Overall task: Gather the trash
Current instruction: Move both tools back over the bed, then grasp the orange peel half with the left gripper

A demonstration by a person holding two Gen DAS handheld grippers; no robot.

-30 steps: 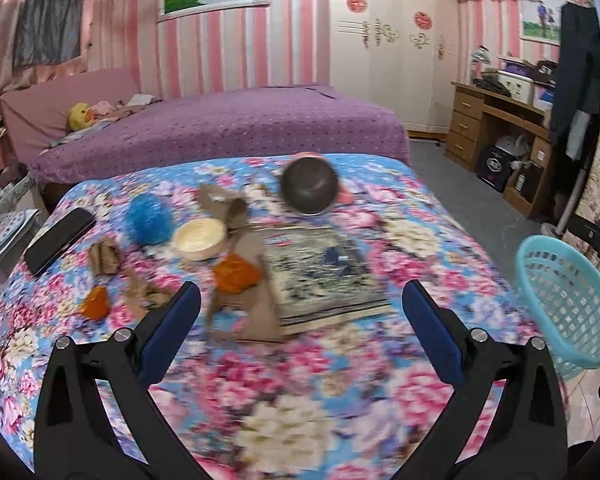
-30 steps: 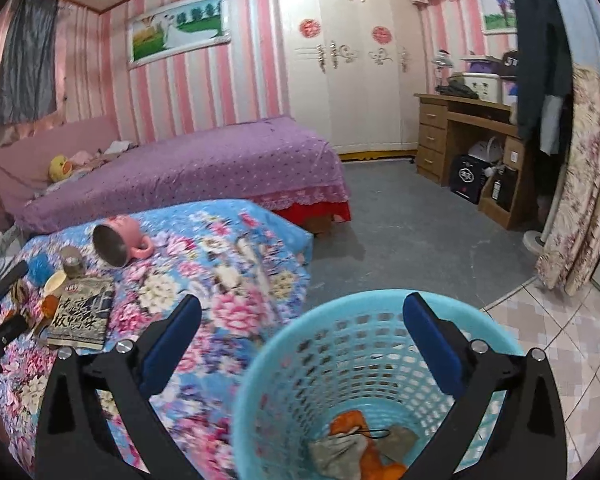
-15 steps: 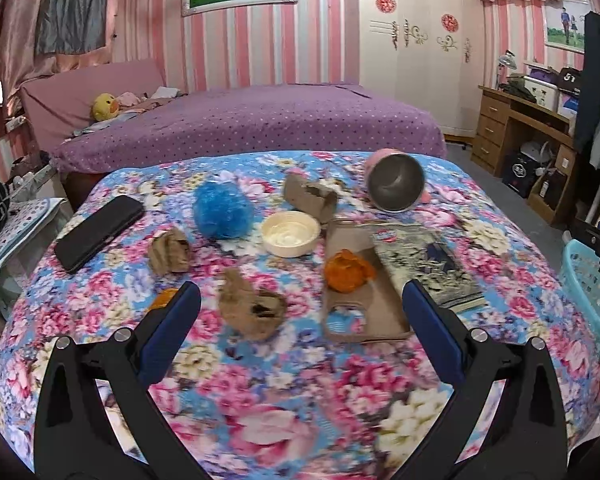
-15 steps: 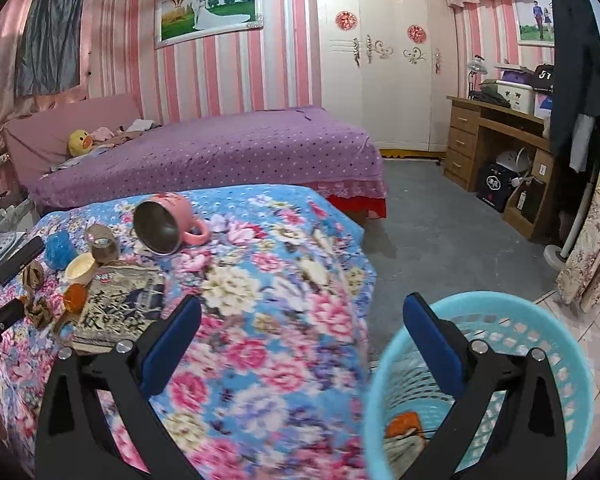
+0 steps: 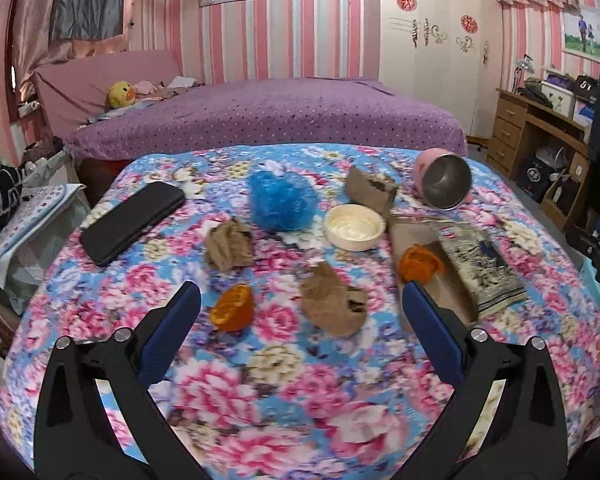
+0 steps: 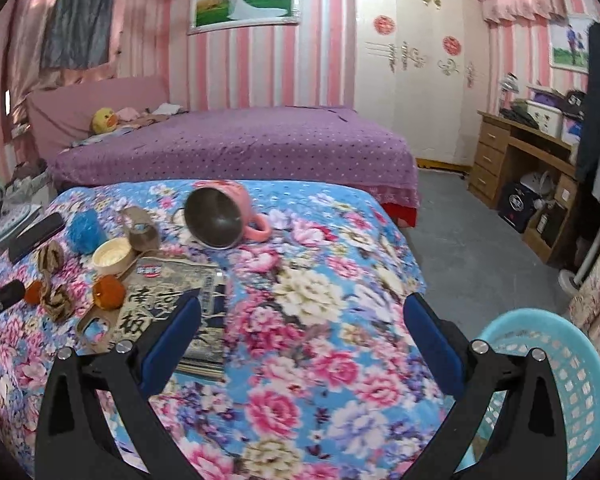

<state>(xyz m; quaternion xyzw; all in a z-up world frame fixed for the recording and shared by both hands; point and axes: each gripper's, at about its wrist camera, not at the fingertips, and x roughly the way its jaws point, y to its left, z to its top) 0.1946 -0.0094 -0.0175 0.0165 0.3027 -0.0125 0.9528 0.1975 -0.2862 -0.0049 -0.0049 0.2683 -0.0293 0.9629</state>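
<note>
The crumpled brown paper scrap lies on the flowered blue-and-pink blanket just ahead of the left gripper, between its two blue pads and a little toward the right one, with the halved orange peel close beside the left pad. Farther ahead sit a second brown paper wad, another orange peel piece on a flat brown card, a torn brown scrap, a blue mesh sponge and a white shallow lid; a black phone, a pink steel-lined mug and a patterned booklet look like keepers. The left gripper's jaws stand wide apart and empty. To pick cleanly, it probably should centre on the nearest scrap, drop low and close without snagging the blanket or dragging the peel. The right gripper is likewise spread and empty, with the light-blue plastic basket just to its right, off the blanket's edge, ready to take the trash.
</note>
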